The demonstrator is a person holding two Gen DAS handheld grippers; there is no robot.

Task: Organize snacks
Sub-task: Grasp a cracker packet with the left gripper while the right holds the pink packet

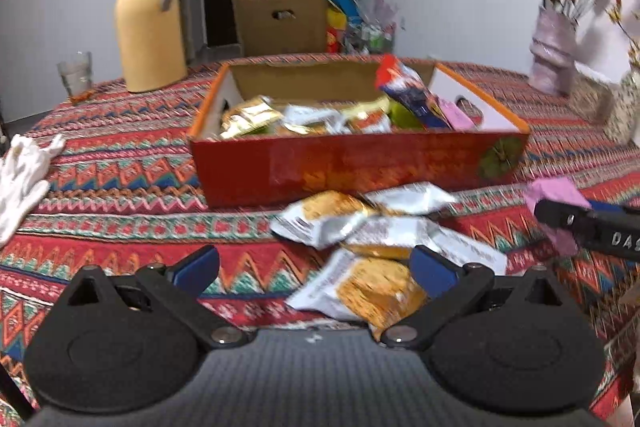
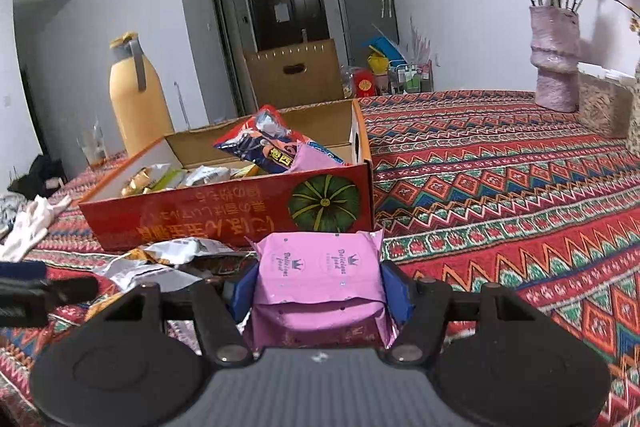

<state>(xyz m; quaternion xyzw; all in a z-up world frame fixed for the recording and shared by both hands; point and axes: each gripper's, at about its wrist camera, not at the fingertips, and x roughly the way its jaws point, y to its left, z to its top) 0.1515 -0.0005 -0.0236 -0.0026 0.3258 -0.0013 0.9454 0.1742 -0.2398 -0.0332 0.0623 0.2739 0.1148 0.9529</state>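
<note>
Right gripper (image 2: 320, 285) clamped on pink snack packet (image 2: 320, 281), pads on its two short sides, held near the red box (image 2: 224, 215). Packet looks light, soft, crinkly film; contents probably crushable, so a side grip across the middle suits. Left gripper (image 1: 316, 269) fingers apart, empty, above the loose silver packets (image 1: 360, 223) on the tablecloth (image 1: 120, 187).

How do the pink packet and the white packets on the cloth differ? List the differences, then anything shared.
1. The pink packet is clamped in the right gripper; the white packets lie loose on the cloth.
2. The pink packet is plain pink with small printing; the white packets show golden snack pictures.
3. It is single; they form a pile.
Shared: all are outside the red box.
</note>
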